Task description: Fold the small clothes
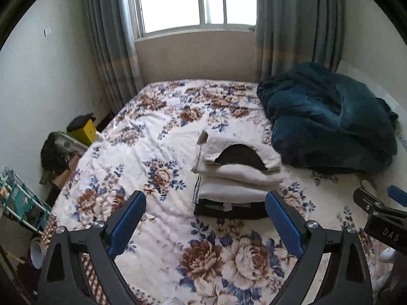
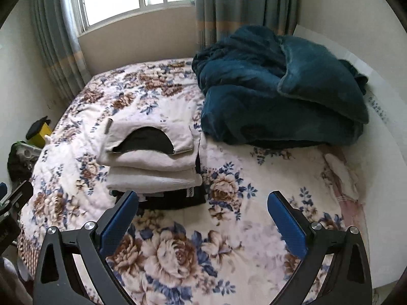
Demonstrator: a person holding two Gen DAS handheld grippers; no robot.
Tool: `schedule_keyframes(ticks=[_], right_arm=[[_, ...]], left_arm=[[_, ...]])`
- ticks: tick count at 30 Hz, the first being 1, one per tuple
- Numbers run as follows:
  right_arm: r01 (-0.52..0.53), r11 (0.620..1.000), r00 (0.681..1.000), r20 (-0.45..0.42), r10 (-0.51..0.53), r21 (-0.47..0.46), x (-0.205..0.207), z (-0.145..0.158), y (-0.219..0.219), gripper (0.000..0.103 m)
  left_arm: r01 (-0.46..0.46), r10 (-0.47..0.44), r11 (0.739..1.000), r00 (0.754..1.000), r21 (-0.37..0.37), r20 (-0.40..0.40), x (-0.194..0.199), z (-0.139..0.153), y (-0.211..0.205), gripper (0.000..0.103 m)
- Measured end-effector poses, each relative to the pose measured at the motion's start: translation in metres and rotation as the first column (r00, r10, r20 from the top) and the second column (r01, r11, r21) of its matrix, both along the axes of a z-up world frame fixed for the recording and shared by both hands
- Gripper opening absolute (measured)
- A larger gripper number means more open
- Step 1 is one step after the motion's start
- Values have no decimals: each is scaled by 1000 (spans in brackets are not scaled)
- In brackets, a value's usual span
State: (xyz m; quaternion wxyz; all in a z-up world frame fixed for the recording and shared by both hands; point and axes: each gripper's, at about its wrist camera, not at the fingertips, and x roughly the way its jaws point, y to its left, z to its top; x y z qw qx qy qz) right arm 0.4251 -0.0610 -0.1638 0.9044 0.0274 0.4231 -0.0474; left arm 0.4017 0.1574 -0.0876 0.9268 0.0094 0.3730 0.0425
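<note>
1. The left tool (image 1: 206, 203) hung above the near part of the bed (image 1: 162, 132), its blue pads spread wide with nothing between them.
2. The right tool (image 2: 203, 203) hung the same way over the flowered bedcover (image 2: 229, 228), jaws wide apart and empty.
3. The stack of folded clothes (image 1: 236, 175) lay on the bedcover ahead of both tools, touched by neither.
4. From the left wrist view the stack sat just beyond the left tool's right-hand finger (image 1: 282, 218), towards the right of the gap between the fingers.
5. From the right wrist view the same stack (image 2: 150, 162) sat just beyond the left-hand finger (image 2: 119, 221) of the right tool, left of its gap.
6. The stack had pale cream garments on top, the uppermost showing a dark curved neck opening, and a black garment (image 2: 175, 200) at the bottom.
7. A rumpled dark teal blanket (image 2: 279, 89) was heaped on the bed just beyond and to the right of the stack.
8. Part of the right tool's black frame (image 1: 379, 213) showed at the right edge of the left wrist view.
</note>
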Motion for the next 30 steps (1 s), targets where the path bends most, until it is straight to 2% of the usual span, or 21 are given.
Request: schedule_keyframes(ticks=[6,9,15,19,26,30], right_arm=[[-43,999,996,75,44,-18,-78,70,2,103],[-52,998,993,108,55,-25,-113,103,2,103],[-51,998,988,143,56,-37,-174,151,5,103],[-53,998,984,169,59,-39,-205,174,6,103],[-64,997,978,198,70,-34,-235,197,13,103],[-76,997,976,202,81,-35,-241,201,18,103]], left_arm=[[26,-25,1000,1000,-7,17,-53,41,-5,96],[38,-38,999,998,12,43,-75,59,-7,96],[33,-34,999,996,6,87,-113,90,-3,96],[39,-39,999,994,0,102,-129,101,-1,96],[43,-42,999,993,-12,107,-147,105,4,96],[47,-44,999,993,-21,105,-153,105,6,103]])
